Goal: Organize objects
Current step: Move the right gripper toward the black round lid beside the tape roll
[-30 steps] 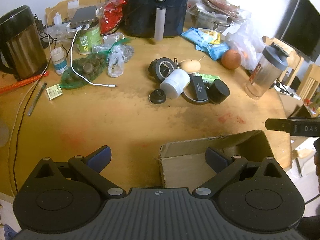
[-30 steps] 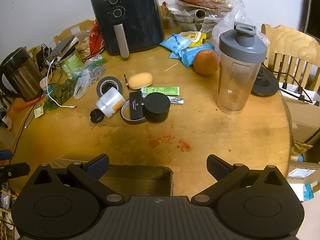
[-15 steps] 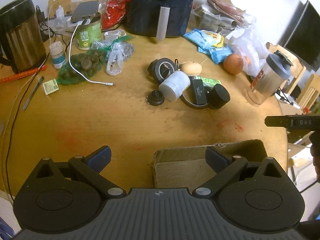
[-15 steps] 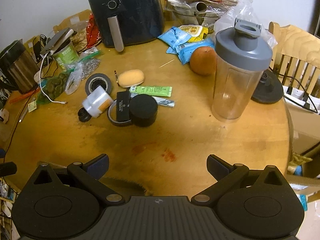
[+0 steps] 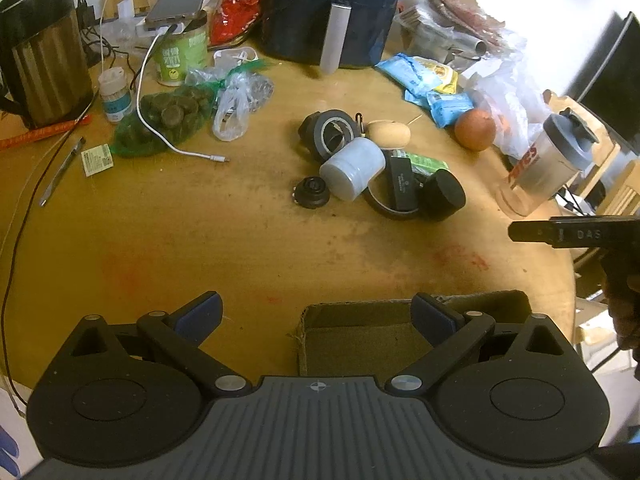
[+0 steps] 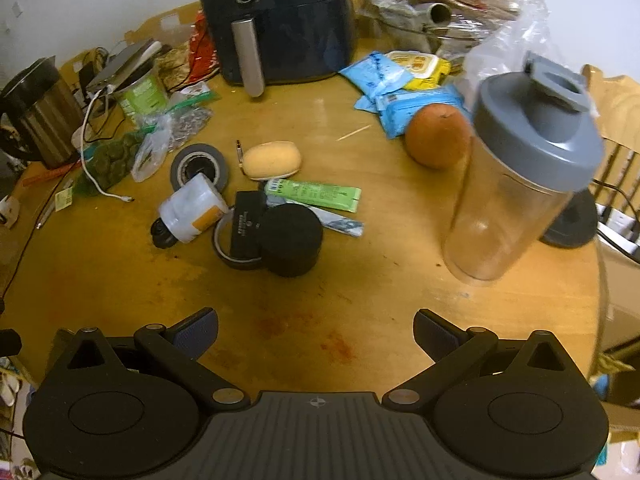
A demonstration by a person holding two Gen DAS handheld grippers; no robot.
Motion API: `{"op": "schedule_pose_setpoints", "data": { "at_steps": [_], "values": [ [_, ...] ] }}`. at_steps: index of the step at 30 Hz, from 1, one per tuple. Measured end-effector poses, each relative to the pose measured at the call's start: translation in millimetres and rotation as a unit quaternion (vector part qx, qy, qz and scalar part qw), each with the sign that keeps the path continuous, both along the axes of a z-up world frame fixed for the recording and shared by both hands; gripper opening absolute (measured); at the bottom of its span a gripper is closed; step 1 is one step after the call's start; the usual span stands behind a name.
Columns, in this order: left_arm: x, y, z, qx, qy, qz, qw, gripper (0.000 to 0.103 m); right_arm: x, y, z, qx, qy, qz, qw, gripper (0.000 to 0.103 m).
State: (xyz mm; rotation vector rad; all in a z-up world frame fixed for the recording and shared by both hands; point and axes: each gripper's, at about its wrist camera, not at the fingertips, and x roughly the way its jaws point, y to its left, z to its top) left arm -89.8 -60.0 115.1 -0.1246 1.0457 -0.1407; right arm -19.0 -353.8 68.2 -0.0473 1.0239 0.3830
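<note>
From my left gripper [image 5: 316, 314], the fingers stand spread wide with nothing between them. A cardboard box [image 5: 360, 332] sits just ahead of the right finger [image 5: 434, 316], which overlaps its opening; the box looks empty. Farther ahead on the table [image 5: 200, 240] lies the cluster: a tape roll [image 5: 330, 132], a white bottle [image 5: 352, 168] on its side, a small black cap [image 5: 311, 191], a black case [image 5: 402, 184] across a ring, and a black puck [image 5: 442, 194]. My right gripper [image 5: 572, 234] pokes in from the right edge.

From my right gripper [image 6: 316, 330], the fingers are likewise spread and empty, hovering over bare table [image 6: 360, 280]. Ahead and slightly left lie the puck [image 6: 290, 238], case [image 6: 246, 226], bottle [image 6: 192, 208] and tape [image 6: 200, 166], with a tan sponge [image 6: 272, 160] and green packet [image 6: 314, 194] beyond. A shaker [image 6: 520, 176] stands ahead to the right, an orange [image 6: 436, 136] behind it.
</note>
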Motion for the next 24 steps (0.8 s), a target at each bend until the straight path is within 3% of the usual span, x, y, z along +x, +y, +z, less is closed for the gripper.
{"op": "schedule_pose_setpoints", "data": {
  "at_steps": [14, 24],
  "values": [
    [-2.8, 6.1, -1.9, -0.005, 0.006, 0.032, 0.9995, 0.102, 36.0, 20.6, -22.4, 0.037, -0.003, 0.039, 0.999, 0.102],
    [-9.4, 12.3, -2.6, -0.007, 0.009, 0.063, 0.9980, 0.102, 63.6, 22.7, -40.9, 0.067, 0.001, 0.017, 0.998, 0.086]
  ]
}}
